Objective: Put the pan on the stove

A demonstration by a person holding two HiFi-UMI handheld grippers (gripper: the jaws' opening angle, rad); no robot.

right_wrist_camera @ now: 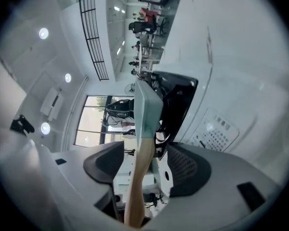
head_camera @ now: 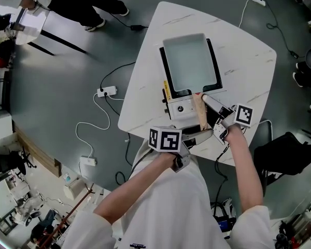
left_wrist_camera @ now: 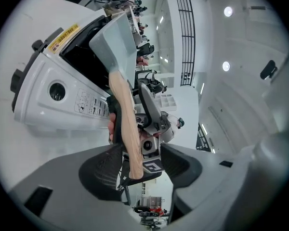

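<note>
Pan (head_camera: 191, 64) sits on stove (head_camera: 177, 107), long axis running away from person, wooden handle (head_camera: 200, 113) pointing back toward them. Left gripper (left_wrist_camera: 142, 165) and right gripper (right_wrist_camera: 147, 166): jaws wide apart, handle between them, ungripped

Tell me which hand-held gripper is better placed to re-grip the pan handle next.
Probably right: the right hand-held gripper, open, straddles the wooden handle close to the pan; the left hand-held gripper, also open, spans only the handle's tip.
</note>
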